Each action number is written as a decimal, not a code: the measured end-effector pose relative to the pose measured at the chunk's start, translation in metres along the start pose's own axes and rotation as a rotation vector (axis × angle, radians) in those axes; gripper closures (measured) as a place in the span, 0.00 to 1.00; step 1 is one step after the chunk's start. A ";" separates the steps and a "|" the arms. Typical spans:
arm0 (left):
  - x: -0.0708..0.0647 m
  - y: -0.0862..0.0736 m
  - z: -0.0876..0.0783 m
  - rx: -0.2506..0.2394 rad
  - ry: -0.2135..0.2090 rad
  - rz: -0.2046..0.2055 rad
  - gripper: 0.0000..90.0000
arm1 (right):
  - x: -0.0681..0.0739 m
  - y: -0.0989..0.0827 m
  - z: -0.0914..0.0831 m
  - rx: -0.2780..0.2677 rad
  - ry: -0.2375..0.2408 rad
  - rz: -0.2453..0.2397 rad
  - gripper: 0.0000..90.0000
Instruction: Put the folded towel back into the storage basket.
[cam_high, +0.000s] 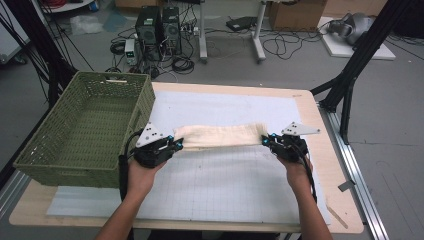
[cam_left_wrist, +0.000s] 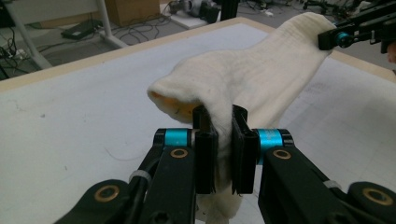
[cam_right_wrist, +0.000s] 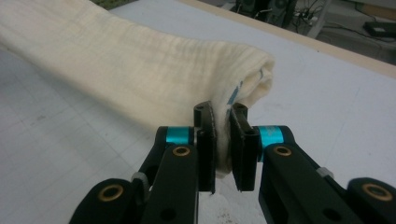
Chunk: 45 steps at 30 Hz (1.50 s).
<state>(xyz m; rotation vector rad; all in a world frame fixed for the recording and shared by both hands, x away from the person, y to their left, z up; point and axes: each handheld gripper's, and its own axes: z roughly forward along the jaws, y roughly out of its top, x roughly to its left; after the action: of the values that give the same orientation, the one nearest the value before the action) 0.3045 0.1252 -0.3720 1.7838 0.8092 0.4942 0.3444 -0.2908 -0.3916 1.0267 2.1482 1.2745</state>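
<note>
Centrally placed: a wooden desk (cam_high: 327, 165) under a white gridded mat (cam_high: 225, 180), floor beyond strewn with cables and computer towers (cam_high: 159, 30). Sitting on the desk's left side, slightly overhanging its left edge: a large green woven basket (cam_high: 85, 127), nothing visible inside. Stretched left to right across the middle of the mat: a cream towel (cam_high: 220, 135), folded into a long band, taut and lifted clear of the mat between its two gripped ends; whether the sagging middle touches the mat cannot be told.

Clamped onto the towel's left end, just beside the basket's near right corner: the left tongs (cam_high: 176, 145), held by the left hand (cam_high: 141, 176) coming in from the near edge. Seen in the left gripper view as two black jaws closed on a pinch of cream cloth (cam_left_wrist: 261, 79), a fold opening to the left of the jaws, a little cloth hanging below them, and the other tongs (cam_left_wrist: 343, 37) biting the far end at upper right.

Clenched on the towel's right end: the right tongs (cam_high: 267, 141), held by the right hand (cam_high: 296, 172). Shown in the right gripper view with jaws squeezing the rolled edge of the towel (cam_right_wrist: 140, 70), a thin blue stitch (cam_right_wrist: 235, 95) just above the jaw tips.
</note>
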 end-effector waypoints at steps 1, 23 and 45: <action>-0.001 0.001 -0.002 -0.003 -0.006 0.002 0.91 | -0.001 0.001 0.000 0.001 0.007 -0.003 0.91; -0.006 0.012 -0.049 -0.040 -0.012 0.048 0.91 | 0.010 0.039 0.002 -0.024 0.072 -0.022 0.91; 0.000 0.003 -0.097 -0.125 0.040 0.011 0.91 | 0.032 0.108 0.041 -0.087 0.117 -0.093 0.91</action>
<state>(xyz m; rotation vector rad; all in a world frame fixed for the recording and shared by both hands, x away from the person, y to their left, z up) 0.2400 0.1884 -0.3353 1.6691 0.7793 0.5770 0.3925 -0.2112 -0.3167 0.8258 2.1775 1.4015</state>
